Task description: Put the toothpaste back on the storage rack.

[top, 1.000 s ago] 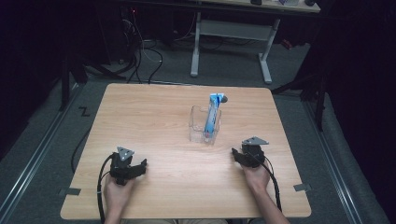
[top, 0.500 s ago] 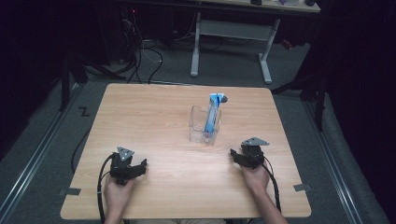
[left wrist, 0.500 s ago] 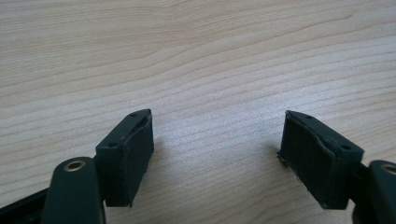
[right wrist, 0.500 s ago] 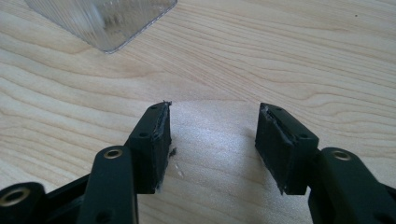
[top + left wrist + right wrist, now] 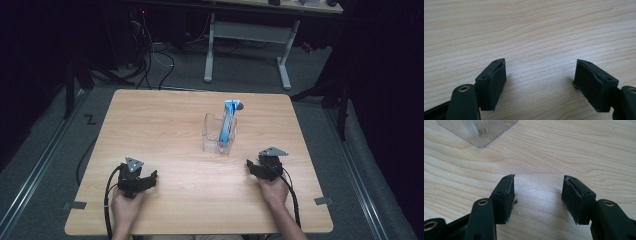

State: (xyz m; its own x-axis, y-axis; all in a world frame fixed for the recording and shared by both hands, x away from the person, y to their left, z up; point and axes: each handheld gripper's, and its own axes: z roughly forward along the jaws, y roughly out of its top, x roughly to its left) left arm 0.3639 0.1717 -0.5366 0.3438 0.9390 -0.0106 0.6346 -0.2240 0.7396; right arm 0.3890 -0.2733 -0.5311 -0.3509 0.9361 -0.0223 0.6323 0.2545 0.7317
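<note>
Left tool (image 5: pixel 152 175) and right tool (image 5: pixel 248 164): black two-jaw bodies, each topped with a grey three-cornered plate and trailing a black cable. Jaw pads (image 5: pixel 506 195) black, edges frayed, brass-ringed screw holes behind. Forearms bare, no sleeves.

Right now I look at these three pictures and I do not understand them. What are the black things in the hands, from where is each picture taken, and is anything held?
A person sits at a wooden table and holds a hand tool in each hand. Each tool is a gripper with two black jaws that can pinch things. The high view looks down from above: the left gripper is at the lower left, the right gripper at the lower right. The other two pictures come from small cameras that ride on the grippers and look along their jaws. In both, the jaws stand apart with bare wood between them, so nothing is held. On the table stands a clear plastic container with a blue object upright inside; its corner shows in the right gripper view.
</note>
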